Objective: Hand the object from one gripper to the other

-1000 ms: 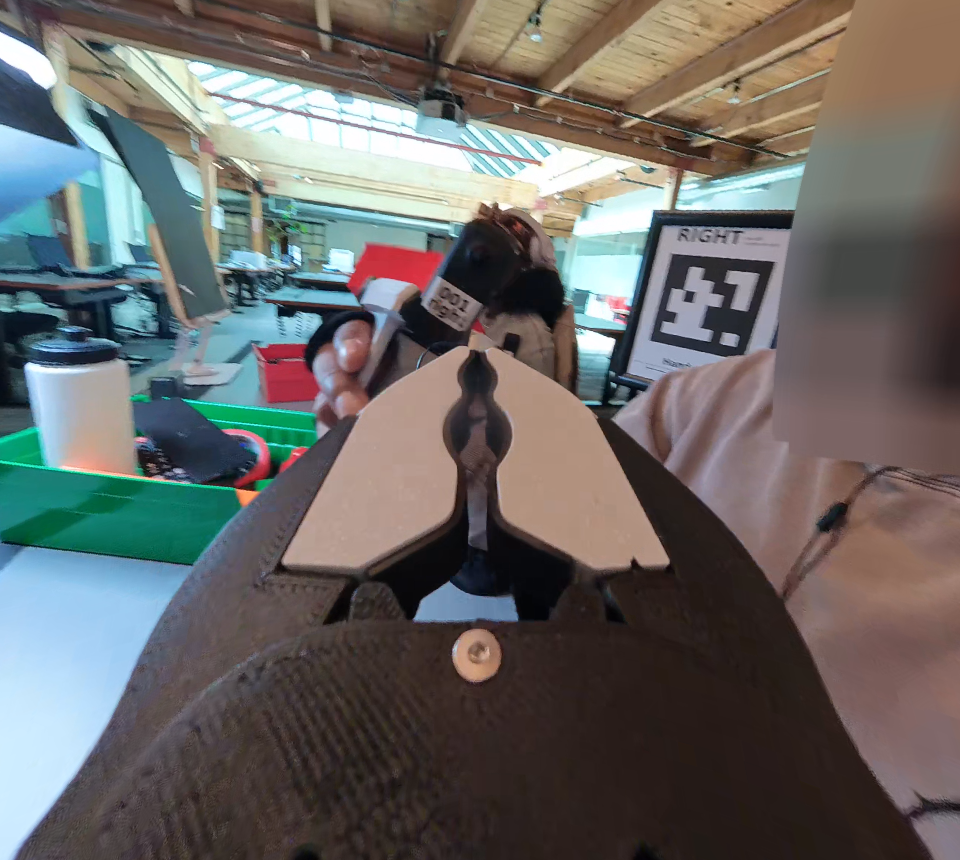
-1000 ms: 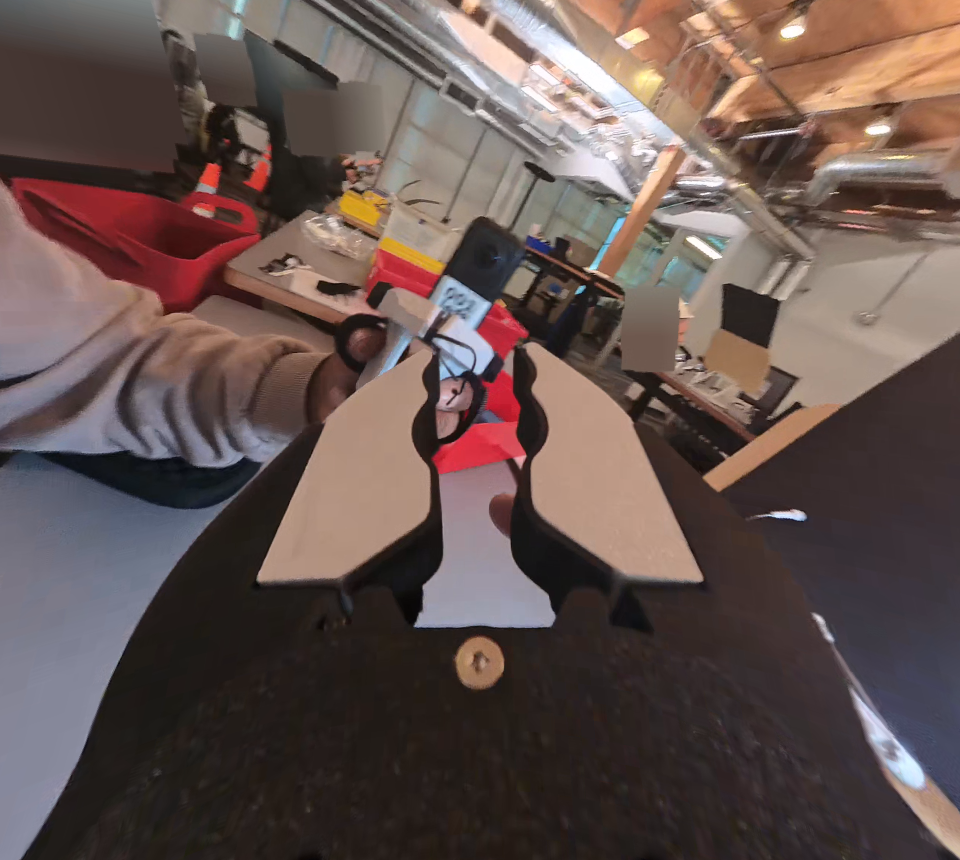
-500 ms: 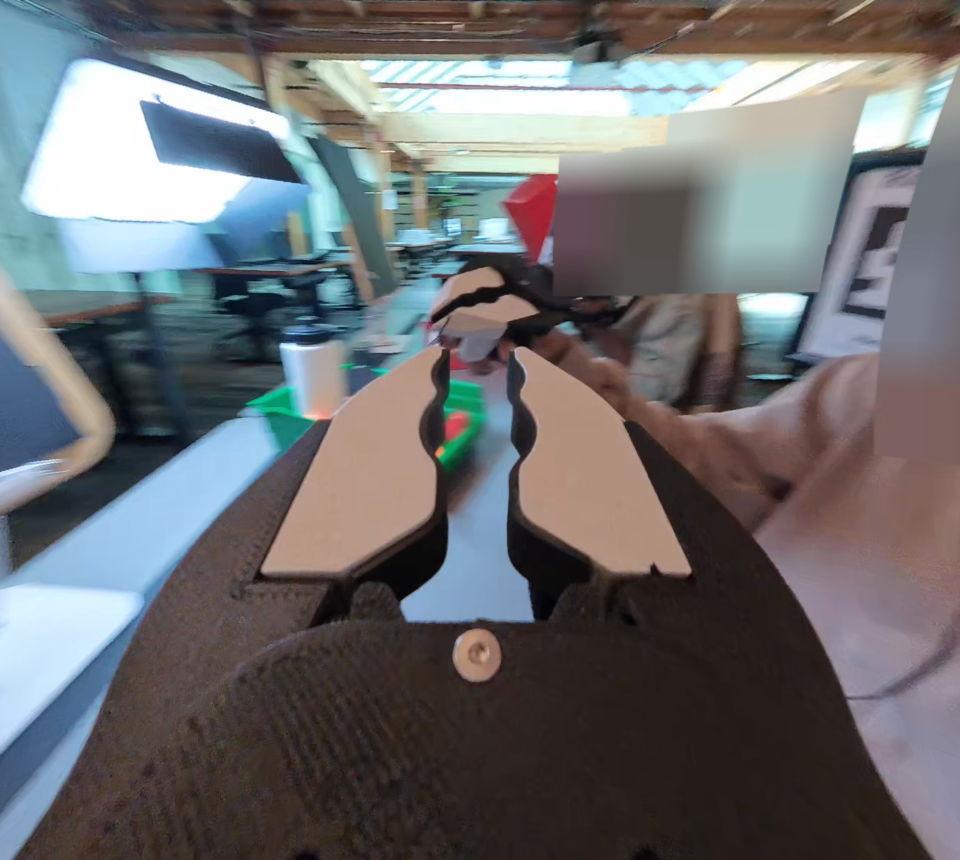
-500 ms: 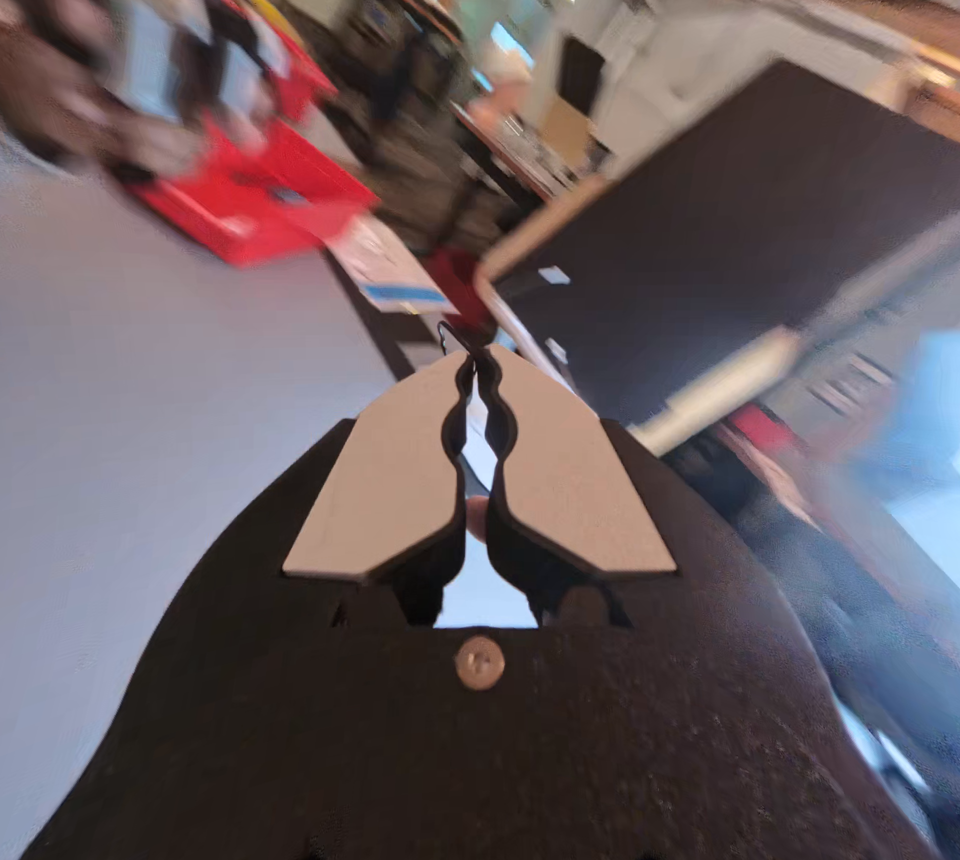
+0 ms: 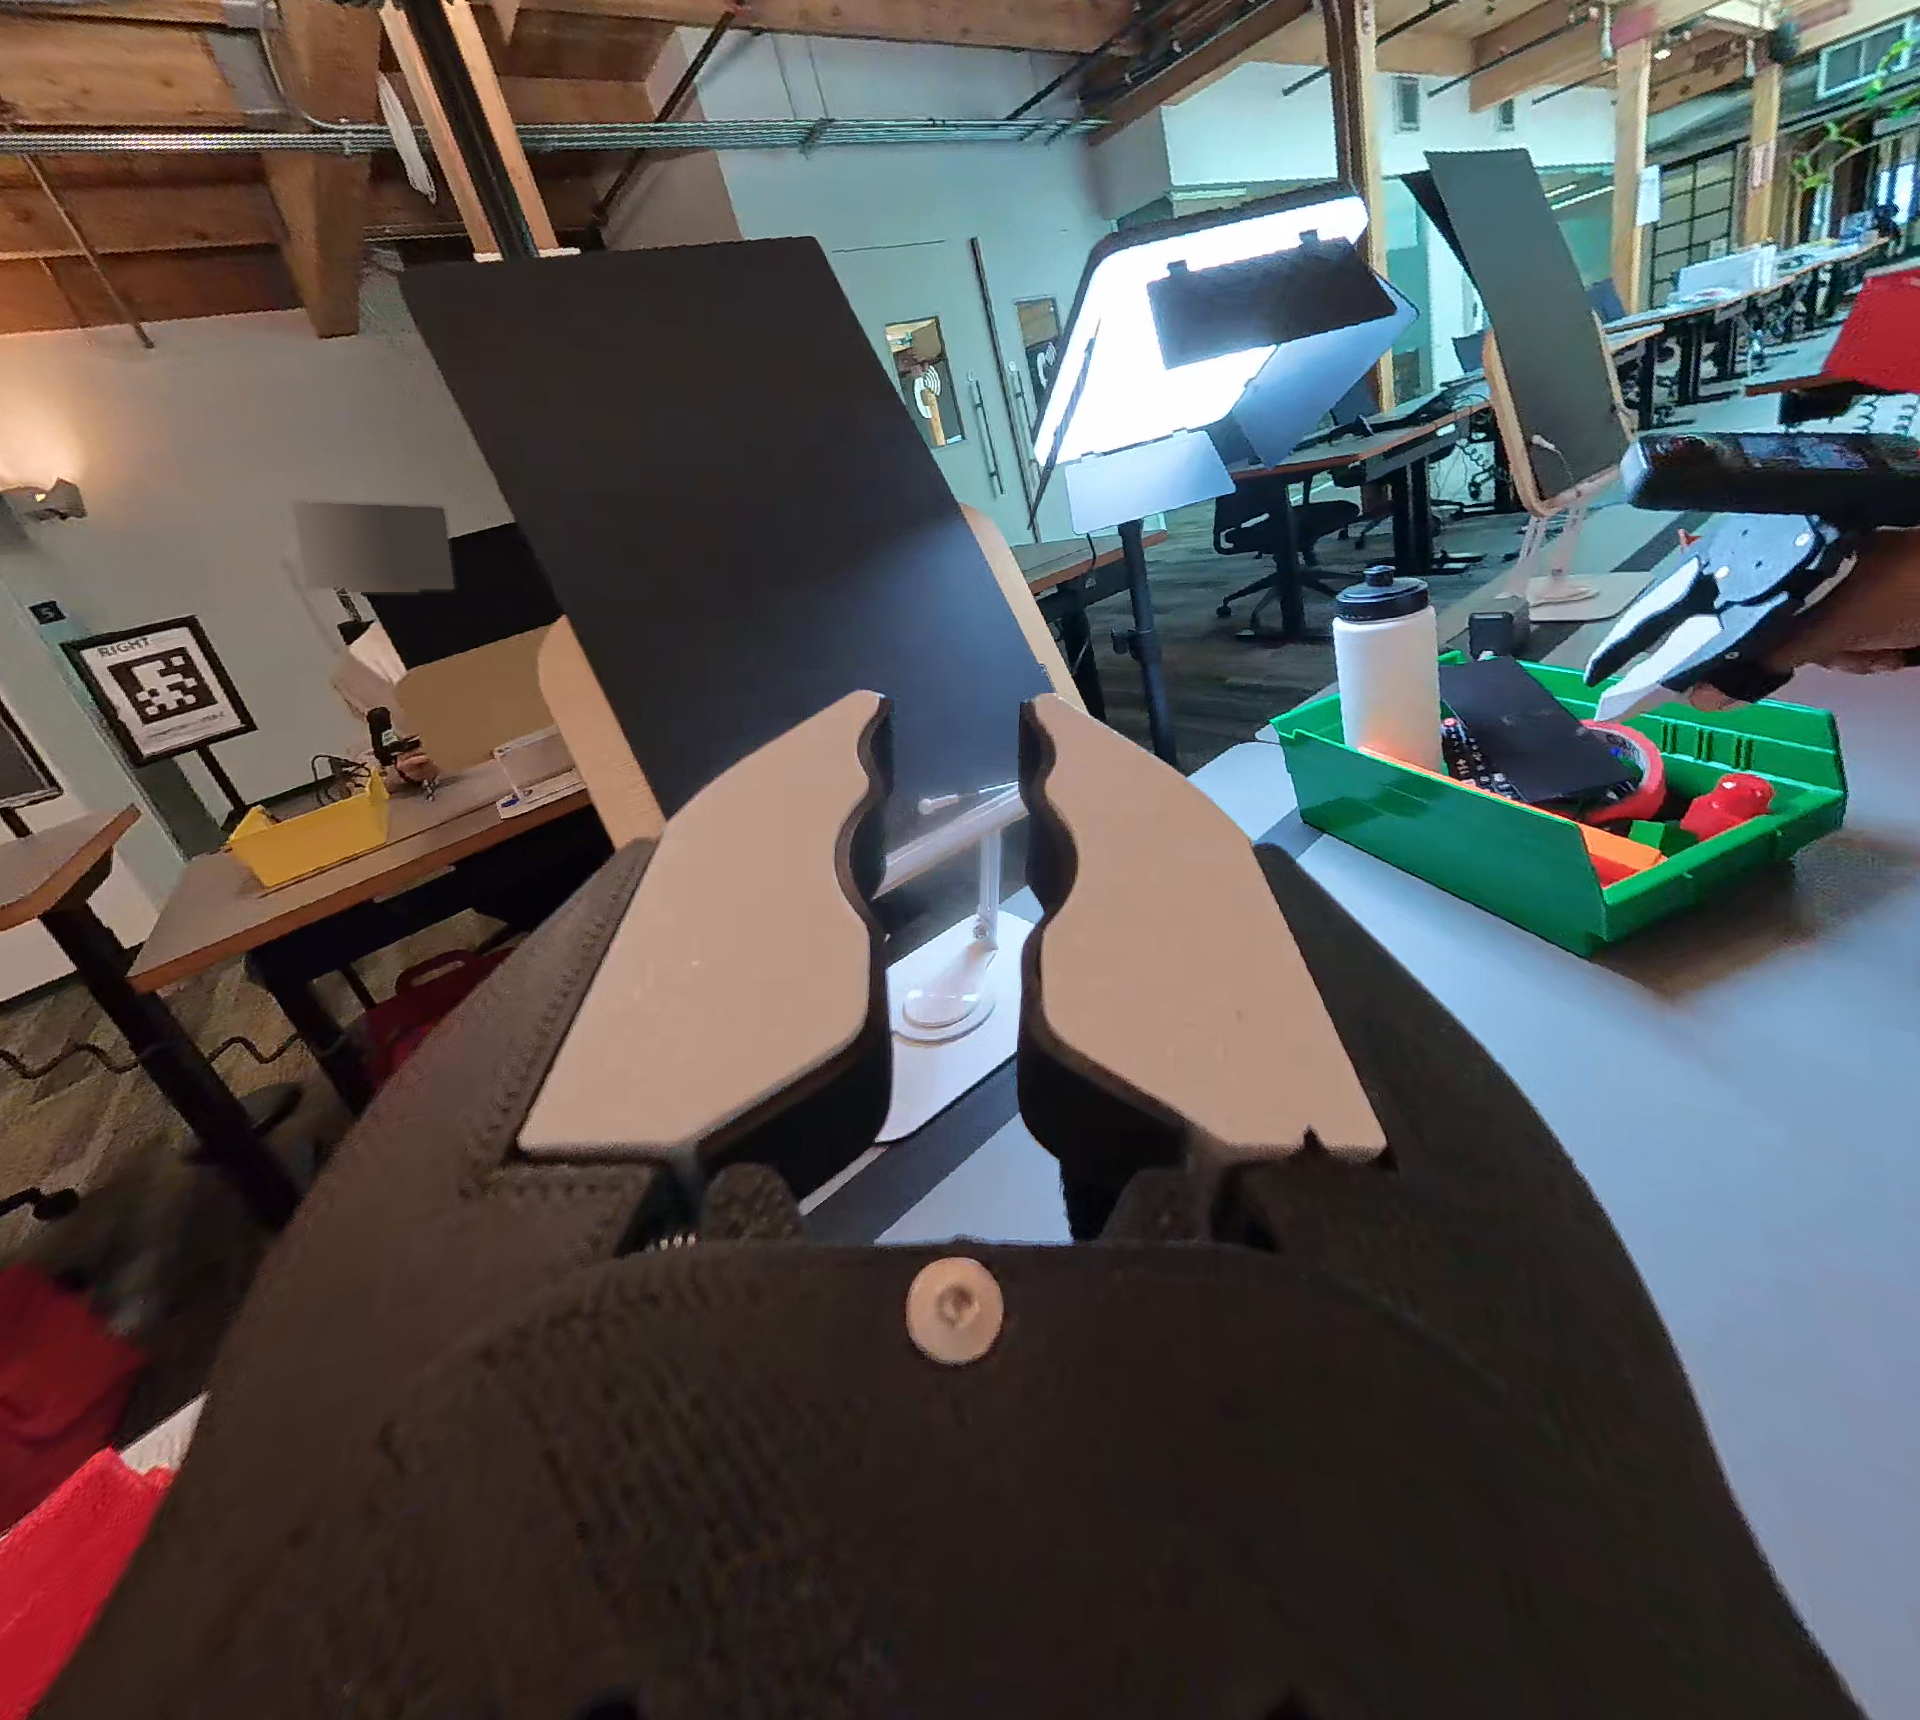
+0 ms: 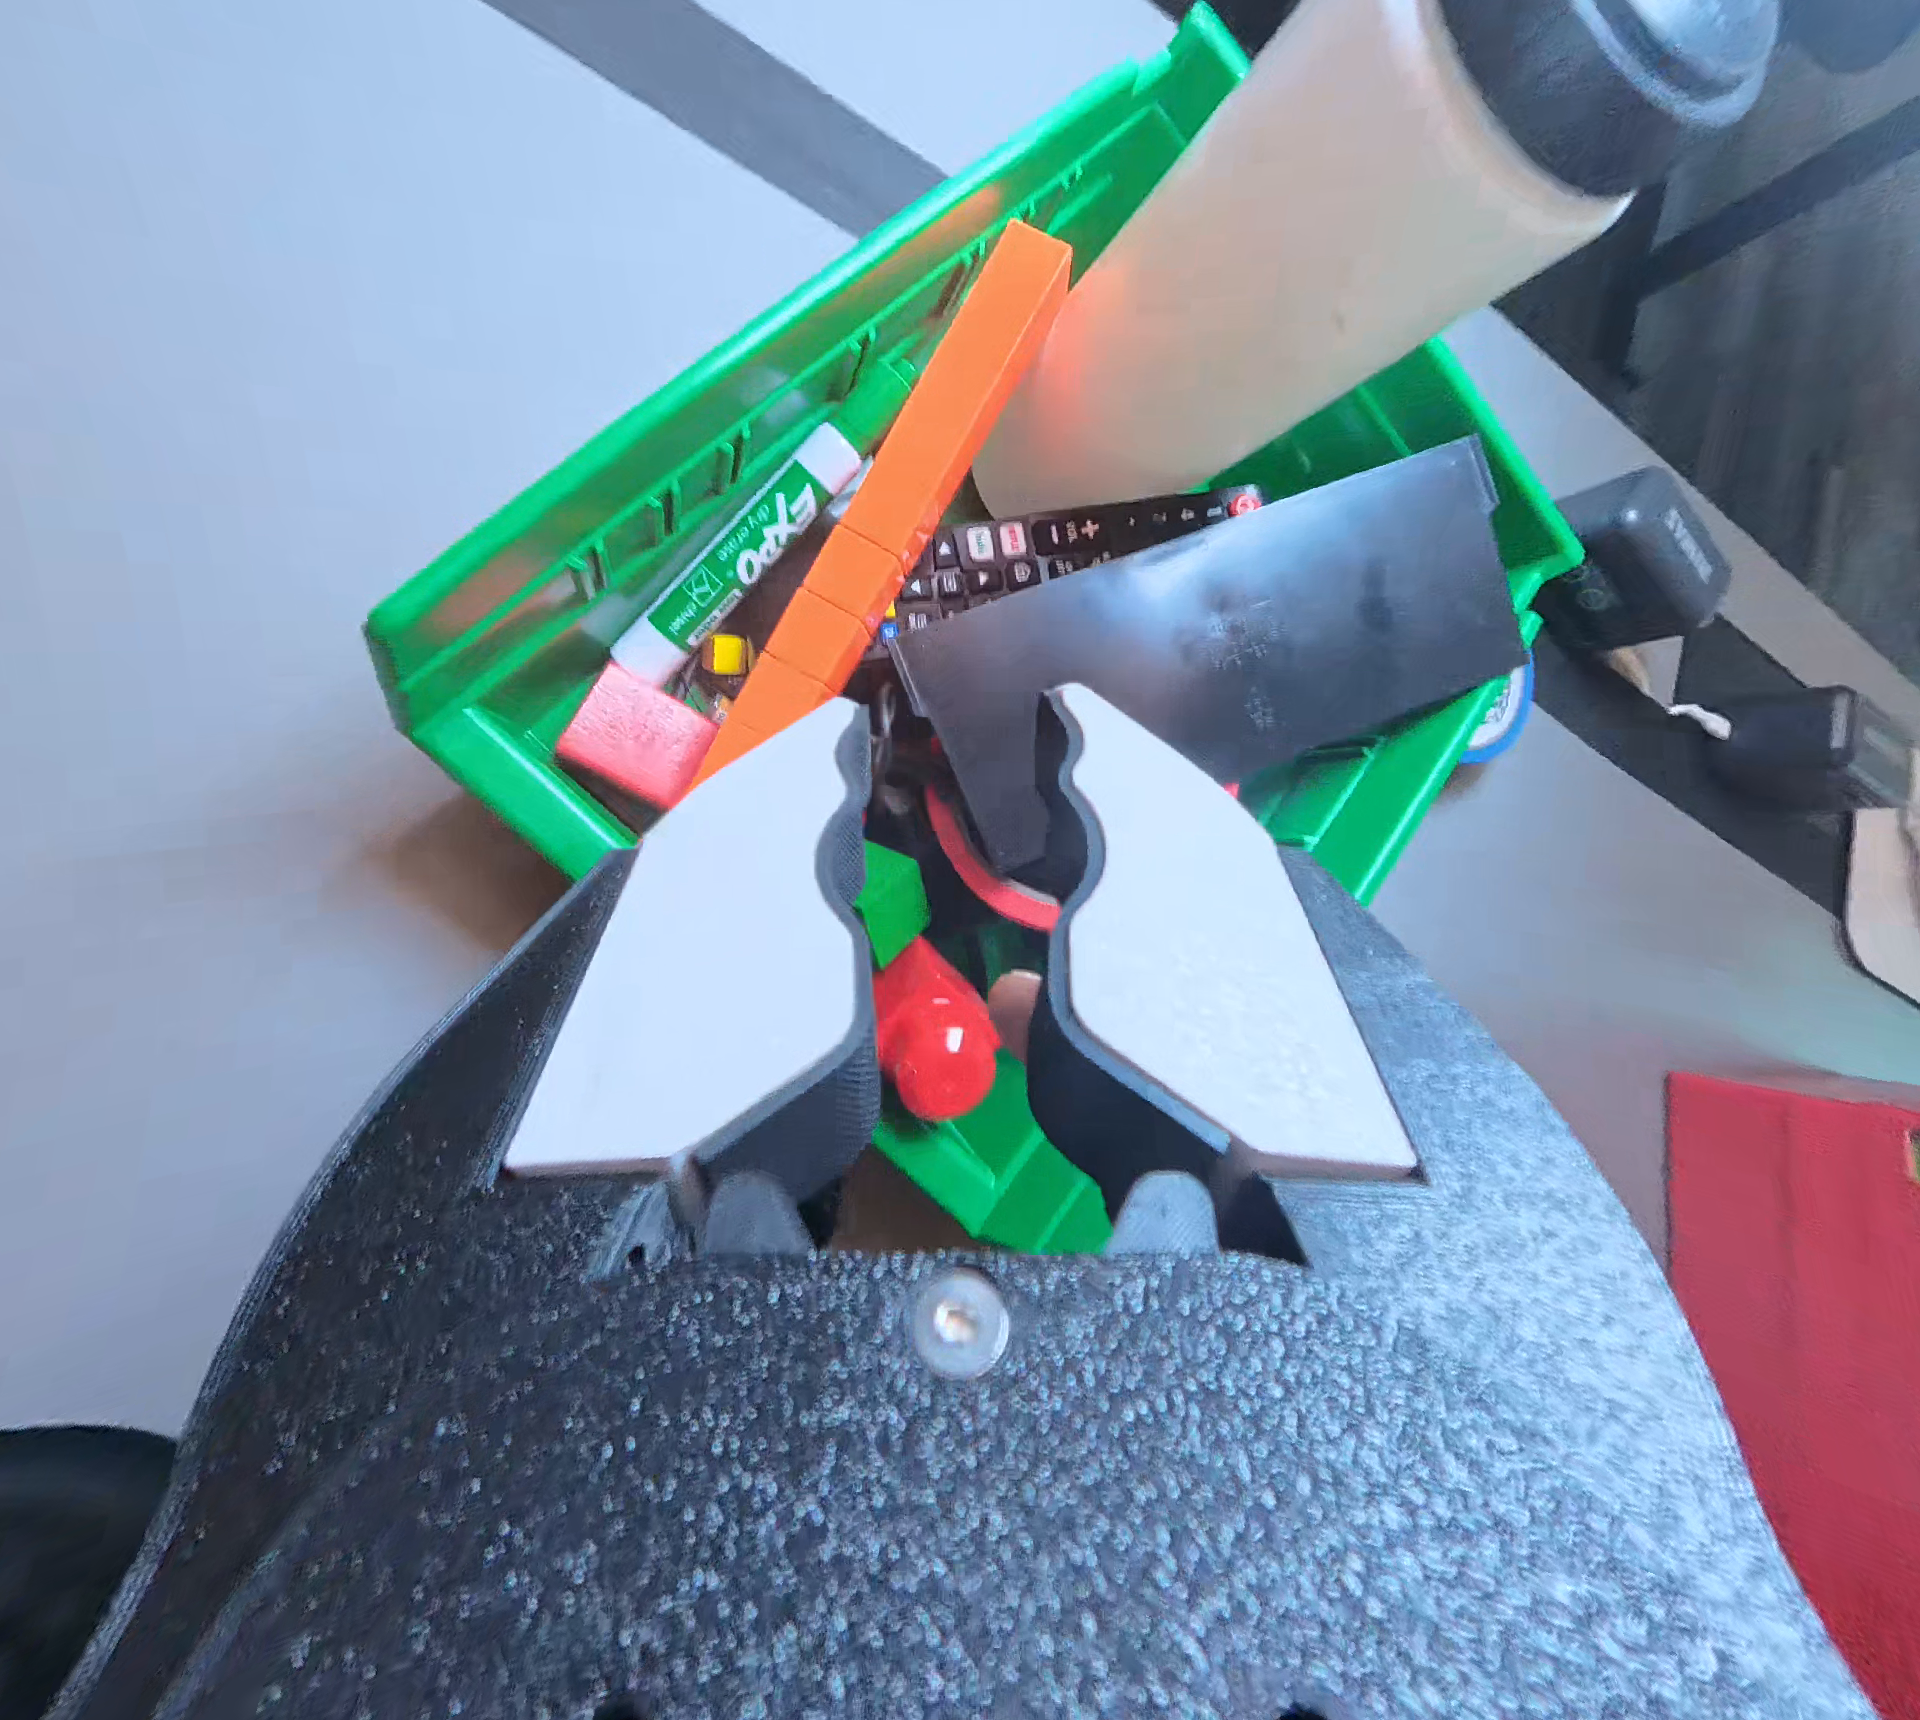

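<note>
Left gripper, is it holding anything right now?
No, the left gripper is open, with only the background showing between its fingers.

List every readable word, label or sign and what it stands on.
I don't transcribe writing; its bearers:
Marker in the green bin: printed label.
Remote control: button marks.
Framed sign: heading over a square code.
Black device beside the bin: blurred lettering.

Print shows on several things, none repeated here. A green-and-white marker (image 6: 743, 558) in the green bin (image 6: 499, 631) bears a label — beside it, a black remote (image 6: 1049, 548) has marked buttons. A framed sign (image 5: 161, 688) with a square code pattern stands far back.
</note>
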`<state>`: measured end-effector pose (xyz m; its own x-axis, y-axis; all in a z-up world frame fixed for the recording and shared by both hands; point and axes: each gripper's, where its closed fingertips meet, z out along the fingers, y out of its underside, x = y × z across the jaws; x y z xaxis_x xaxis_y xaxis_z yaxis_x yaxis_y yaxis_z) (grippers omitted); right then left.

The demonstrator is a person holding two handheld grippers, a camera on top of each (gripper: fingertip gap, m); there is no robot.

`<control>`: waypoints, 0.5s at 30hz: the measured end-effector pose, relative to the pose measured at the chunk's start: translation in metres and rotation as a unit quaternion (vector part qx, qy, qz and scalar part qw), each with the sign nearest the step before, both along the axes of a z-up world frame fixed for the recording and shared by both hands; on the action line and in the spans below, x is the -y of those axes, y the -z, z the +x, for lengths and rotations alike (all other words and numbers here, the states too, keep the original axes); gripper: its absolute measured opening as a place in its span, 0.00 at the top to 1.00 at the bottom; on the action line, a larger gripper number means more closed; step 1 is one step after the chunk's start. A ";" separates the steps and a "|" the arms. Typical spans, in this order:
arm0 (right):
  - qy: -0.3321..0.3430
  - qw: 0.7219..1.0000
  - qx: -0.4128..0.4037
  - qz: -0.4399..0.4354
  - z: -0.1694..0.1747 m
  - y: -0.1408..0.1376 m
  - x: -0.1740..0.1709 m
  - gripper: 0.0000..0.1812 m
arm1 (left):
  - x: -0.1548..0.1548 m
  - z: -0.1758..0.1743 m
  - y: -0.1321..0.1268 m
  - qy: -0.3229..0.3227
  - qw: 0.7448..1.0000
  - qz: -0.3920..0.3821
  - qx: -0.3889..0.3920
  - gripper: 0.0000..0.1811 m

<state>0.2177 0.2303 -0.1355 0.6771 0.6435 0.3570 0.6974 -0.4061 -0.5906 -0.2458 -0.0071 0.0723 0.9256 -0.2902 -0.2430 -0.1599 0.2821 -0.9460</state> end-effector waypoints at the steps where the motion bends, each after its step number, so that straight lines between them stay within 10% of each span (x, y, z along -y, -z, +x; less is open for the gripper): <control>1: 0.000 1.000 -0.013 0.016 -0.004 -0.007 -0.001 0.83 | 0.001 -0.004 -0.001 -0.005 1.000 0.001 0.003 0.88; 15: -0.033 0.950 -0.215 0.223 -0.051 -0.110 -0.002 0.83 | 0.002 -0.096 0.012 -0.162 0.986 -0.039 0.009 0.87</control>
<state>0.1667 0.2320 -0.0255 0.7851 0.5395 0.3042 0.3688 -0.0127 -0.9294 -0.3419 -0.0088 0.0603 0.9767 0.0044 -0.2148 -0.2131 0.1450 -0.9662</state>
